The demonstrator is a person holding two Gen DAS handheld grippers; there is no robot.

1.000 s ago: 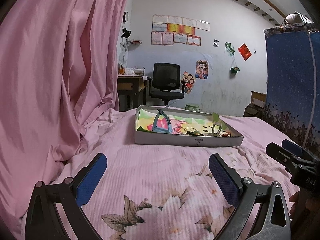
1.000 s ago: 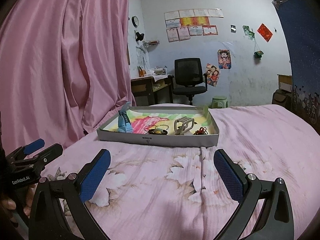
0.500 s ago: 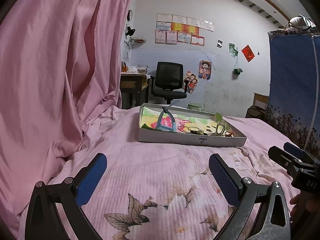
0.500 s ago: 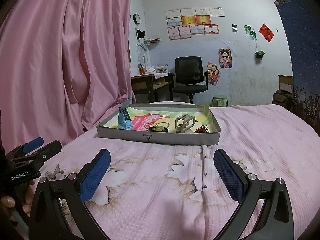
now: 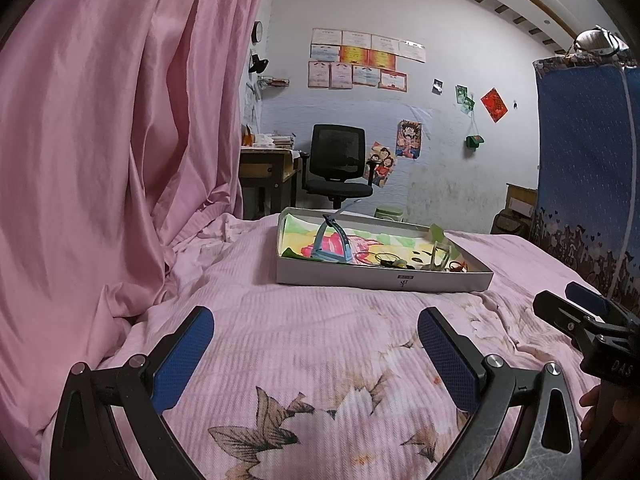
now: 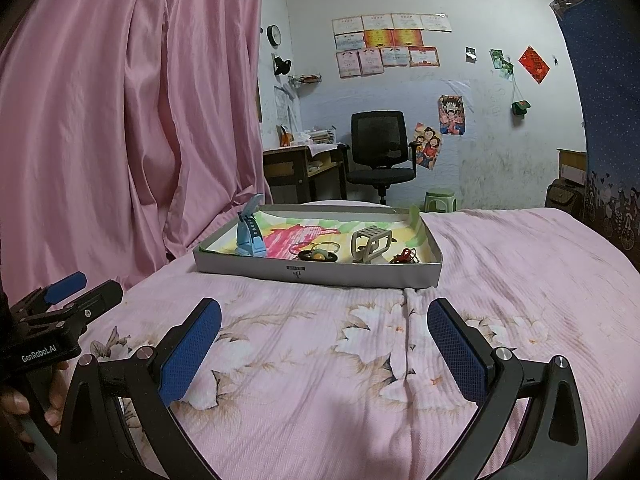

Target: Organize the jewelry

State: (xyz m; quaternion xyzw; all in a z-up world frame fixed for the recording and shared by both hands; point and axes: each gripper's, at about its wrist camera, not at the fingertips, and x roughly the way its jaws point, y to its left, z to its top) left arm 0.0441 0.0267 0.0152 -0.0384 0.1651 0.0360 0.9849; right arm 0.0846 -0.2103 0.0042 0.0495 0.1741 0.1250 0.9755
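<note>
Your left gripper [image 5: 316,354] and right gripper [image 6: 324,344] hover, jaws wide and empty; the jewelry [image 6: 318,254] sits in the tray [image 6: 320,272], sorted or not, can't tell.

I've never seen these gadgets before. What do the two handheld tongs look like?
Both the left tongs and right tongs are black frames with silver screws and two textured blue pads. White lettering marks their bodies: "GenRobot.AI" on the left.

One tray [image 6: 256,270], one blue watch [image 6: 250,232], one grey watch [image 6: 370,245], two grippers [image 6: 324,344] [image 5: 316,354].
</note>
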